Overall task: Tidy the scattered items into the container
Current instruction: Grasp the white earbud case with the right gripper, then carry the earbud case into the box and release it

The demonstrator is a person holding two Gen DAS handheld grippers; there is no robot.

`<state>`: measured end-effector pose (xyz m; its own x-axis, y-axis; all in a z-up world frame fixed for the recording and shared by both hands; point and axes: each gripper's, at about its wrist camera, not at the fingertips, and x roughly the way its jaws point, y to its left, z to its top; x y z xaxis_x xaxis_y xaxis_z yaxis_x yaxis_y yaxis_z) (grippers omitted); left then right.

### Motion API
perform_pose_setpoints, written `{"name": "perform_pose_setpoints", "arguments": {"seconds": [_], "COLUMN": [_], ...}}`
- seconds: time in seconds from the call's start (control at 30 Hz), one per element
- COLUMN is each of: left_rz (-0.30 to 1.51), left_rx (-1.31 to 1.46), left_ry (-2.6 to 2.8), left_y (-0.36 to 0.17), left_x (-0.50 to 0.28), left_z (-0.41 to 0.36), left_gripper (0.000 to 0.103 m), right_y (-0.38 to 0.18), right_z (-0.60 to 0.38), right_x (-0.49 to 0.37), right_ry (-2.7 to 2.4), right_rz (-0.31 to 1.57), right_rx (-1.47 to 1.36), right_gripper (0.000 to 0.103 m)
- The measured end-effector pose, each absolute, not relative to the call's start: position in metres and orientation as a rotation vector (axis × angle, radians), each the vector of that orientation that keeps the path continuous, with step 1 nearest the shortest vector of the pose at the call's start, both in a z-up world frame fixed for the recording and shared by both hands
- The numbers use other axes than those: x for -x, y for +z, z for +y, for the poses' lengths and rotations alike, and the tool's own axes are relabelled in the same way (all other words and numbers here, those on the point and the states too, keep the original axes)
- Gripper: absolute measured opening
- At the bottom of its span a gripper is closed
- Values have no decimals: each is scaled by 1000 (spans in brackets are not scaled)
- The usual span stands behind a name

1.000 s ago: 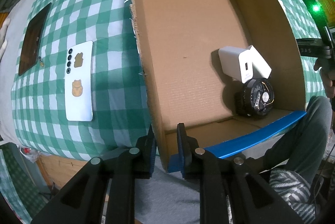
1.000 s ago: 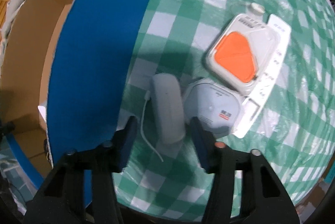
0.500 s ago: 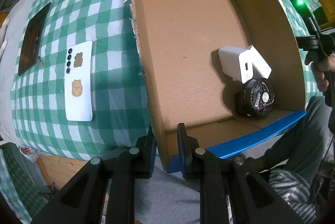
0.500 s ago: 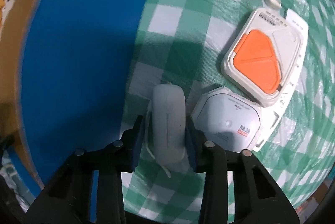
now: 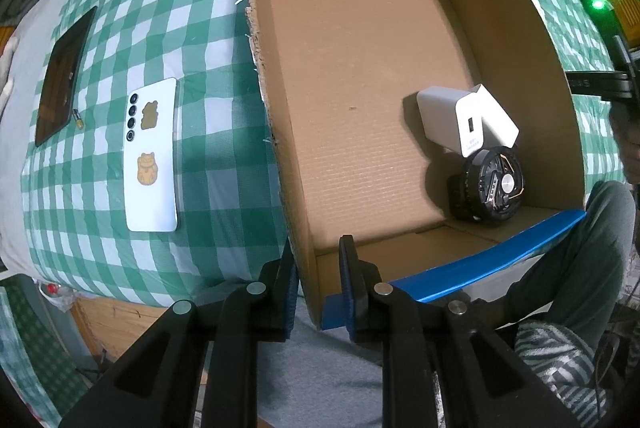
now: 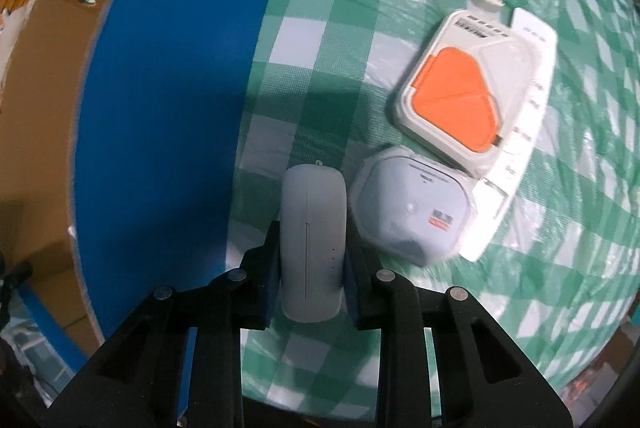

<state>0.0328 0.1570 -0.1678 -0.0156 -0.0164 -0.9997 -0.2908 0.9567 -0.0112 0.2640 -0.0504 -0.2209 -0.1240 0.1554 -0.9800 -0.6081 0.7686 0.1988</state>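
Note:
My left gripper (image 5: 314,264) is shut on the near corner wall of the cardboard box (image 5: 276,132), one finger outside and one inside. Inside the box lie a white charger block (image 5: 460,116) and a black round fan (image 5: 492,184). In the right wrist view my right gripper (image 6: 312,264) is shut on a grey oblong power bank (image 6: 314,244), just beside the box's blue outer wall (image 6: 160,116). Right of it rest a pale blue rounded case (image 6: 416,208) and a white-and-orange packet (image 6: 468,92).
A white phone with stickers (image 5: 152,156) and a dark tablet (image 5: 64,76) lie on the green checked cloth (image 5: 160,8) left of the box. A white remote (image 6: 524,108) sits under the orange packet. A person's leg (image 5: 568,268) is at the lower right.
The right gripper's fingers have closed from wide apart onto the grey power bank, which now sits straight between them. The left gripper has stayed on the box corner.

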Motion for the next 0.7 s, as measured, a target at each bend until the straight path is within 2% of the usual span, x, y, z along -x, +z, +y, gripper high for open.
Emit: {"name": "perform_pose_setpoints", "arguments": {"seconds": [0.37,0.7], "left_rz": [1577,1579], "left_rx": [233,229], "left_ry": [220,219], "left_y": [-167,-167], "left_x": [-34,-35], "left_z": [156,156], "left_gripper": [18,18], "right_y": [-149,-110], "right_z": [-23,-13], "right_x": [-250,-213], "right_ry": [726,848], "right_rz": [1463,1366], "right_rx": [455,493], "right_gripper": [26,26]}}
